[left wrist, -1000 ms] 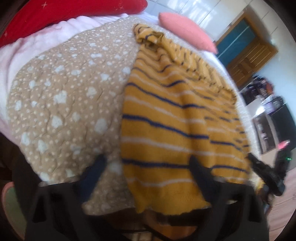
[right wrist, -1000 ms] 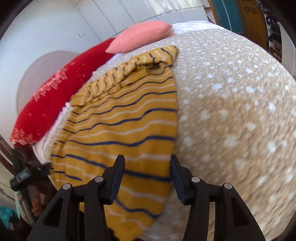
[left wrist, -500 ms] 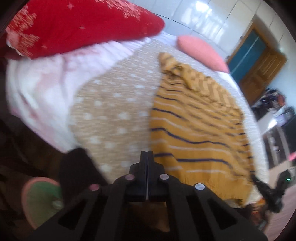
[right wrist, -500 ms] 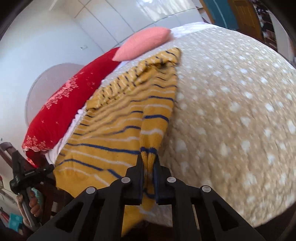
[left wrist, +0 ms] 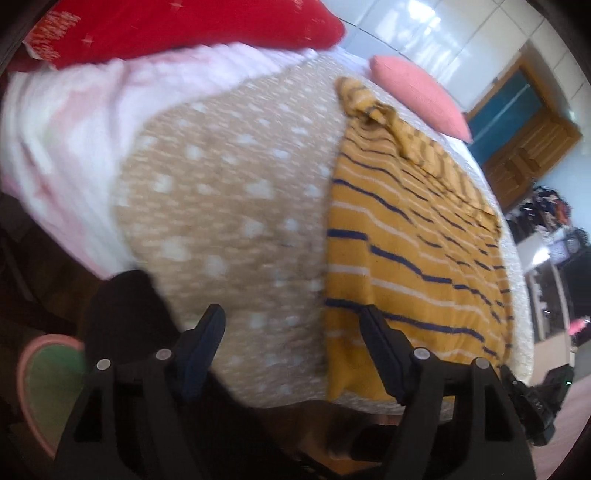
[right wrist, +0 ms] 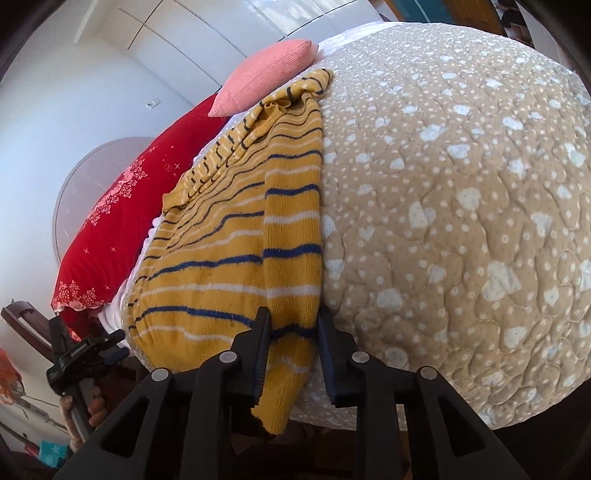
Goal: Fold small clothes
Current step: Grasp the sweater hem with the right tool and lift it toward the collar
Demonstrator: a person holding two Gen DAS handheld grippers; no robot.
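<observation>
A yellow knit garment with navy and white stripes (left wrist: 406, 236) lies on the tan dotted quilt (left wrist: 221, 206). My left gripper (left wrist: 291, 343) is open and empty at the quilt's near edge, its right finger beside the garment's left edge. In the right wrist view the garment (right wrist: 229, 258) has its right side folded over into a narrow strip. My right gripper (right wrist: 291, 332) stands open around that strip's lower end, the jaws parted with the cloth between them. The left gripper also shows in that view (right wrist: 79, 358), held in a hand.
A pink pillow (left wrist: 417, 96) and a red pillow (left wrist: 177, 26) lie at the head of the bed; both show in the right wrist view, pink (right wrist: 266, 74) and red (right wrist: 125, 214). A wooden door (left wrist: 524, 129) stands beyond. A pink-rimmed green object (left wrist: 48, 384) lies low left.
Both grippers were shut half a second ago, the right on the garment's edge. Both have opened. The garment's right side now lies folded over as a strip.
</observation>
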